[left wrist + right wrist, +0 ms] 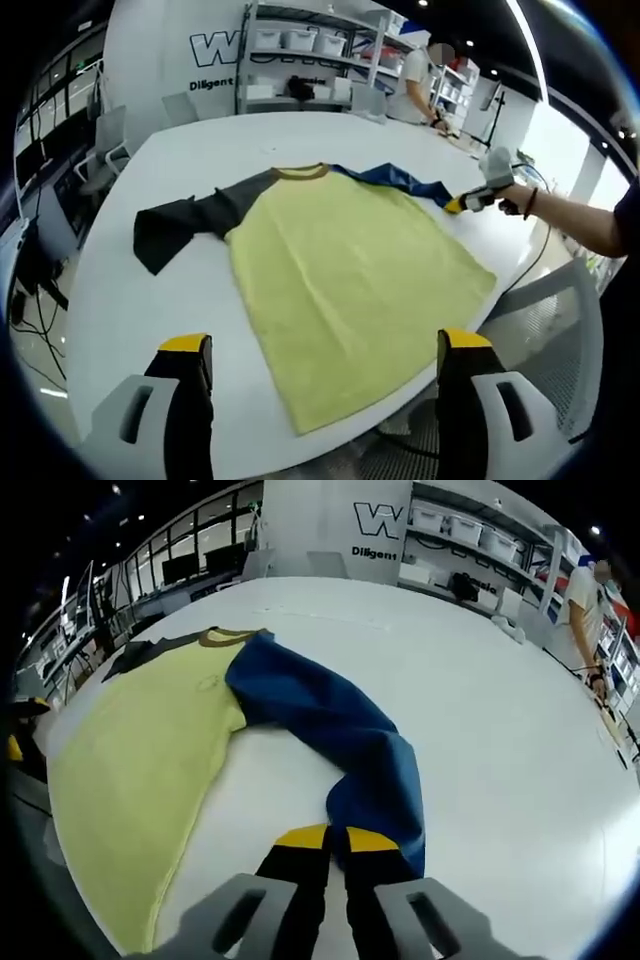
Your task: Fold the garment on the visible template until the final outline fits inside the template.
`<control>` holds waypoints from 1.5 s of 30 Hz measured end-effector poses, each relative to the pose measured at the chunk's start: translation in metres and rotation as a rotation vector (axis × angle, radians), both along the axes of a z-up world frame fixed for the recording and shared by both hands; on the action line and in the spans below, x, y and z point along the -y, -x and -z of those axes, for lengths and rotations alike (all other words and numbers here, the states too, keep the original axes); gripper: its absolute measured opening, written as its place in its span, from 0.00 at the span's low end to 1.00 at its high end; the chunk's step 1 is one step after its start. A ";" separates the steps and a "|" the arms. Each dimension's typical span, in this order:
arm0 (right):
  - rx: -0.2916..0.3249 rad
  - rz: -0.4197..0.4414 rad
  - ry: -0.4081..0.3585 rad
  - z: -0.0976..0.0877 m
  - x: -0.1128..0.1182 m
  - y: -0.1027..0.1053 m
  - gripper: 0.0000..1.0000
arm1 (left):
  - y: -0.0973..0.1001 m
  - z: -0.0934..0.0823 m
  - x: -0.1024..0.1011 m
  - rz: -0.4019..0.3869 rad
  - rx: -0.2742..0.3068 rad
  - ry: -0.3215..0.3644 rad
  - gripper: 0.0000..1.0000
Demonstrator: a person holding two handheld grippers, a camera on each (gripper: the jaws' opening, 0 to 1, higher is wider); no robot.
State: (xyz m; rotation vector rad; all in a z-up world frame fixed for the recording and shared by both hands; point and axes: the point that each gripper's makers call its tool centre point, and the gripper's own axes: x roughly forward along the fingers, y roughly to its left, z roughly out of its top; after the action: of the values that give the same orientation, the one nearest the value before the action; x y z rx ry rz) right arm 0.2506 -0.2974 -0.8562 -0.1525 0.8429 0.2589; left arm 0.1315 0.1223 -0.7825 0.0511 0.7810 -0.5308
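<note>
Shirt [350,290] is lying flat on the white bench [120,300], yellow body spreading toward the near edge, collar pointing away. Going left to right in the left gripper view: the dark sleeve [175,225] is stretching out to the left, untouched; the left claw [325,345] is hovering over the near hem with its jaws standing wide apart, released and gripping nothing; the blue sleeve [400,180] is trailing off to the right, where the right claw [458,203] is meeting its cuff. In the right gripper view that right claw [335,840] is clenched on the blue sleeve [330,730], the jaw tips pressed together with the cuff fabric pinched between them.

No template outline is showing on the bench, possibly because the shirt is covering it.

The step in hand looks like folding the blue sleeve in. To do it well, the cuff should be lifted just clear of the bench, carried across over the yellow body, and laid flat without dragging the body or bunching the shoulder seam.

On the far wall, large white letters are starting with "W" [375,520], and beneath them the word "Diligent" [373,552] is reading clearly; the rest is hidden behind shelving.
</note>
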 end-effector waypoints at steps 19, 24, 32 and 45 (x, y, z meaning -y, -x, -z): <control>0.252 0.161 -0.222 -0.089 0.024 -0.030 0.00 | 0.000 0.002 -0.007 0.004 -0.009 0.002 0.89; 0.320 0.237 -0.295 -0.105 0.033 -0.038 0.00 | 0.000 0.000 -0.007 0.003 0.007 0.012 0.90; 0.416 0.260 -0.354 -0.134 0.027 -0.046 0.00 | -0.001 -0.007 -0.004 0.019 0.036 0.006 0.90; 0.464 0.179 -0.256 -0.168 -0.020 -0.040 0.00 | 0.002 -0.018 0.003 0.061 0.060 0.015 0.90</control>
State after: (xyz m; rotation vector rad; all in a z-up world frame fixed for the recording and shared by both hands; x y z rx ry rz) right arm 0.2903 -0.2774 -0.6886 0.1016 0.3545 0.1516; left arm 0.1291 0.1190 -0.7644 0.0771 0.7190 -0.5904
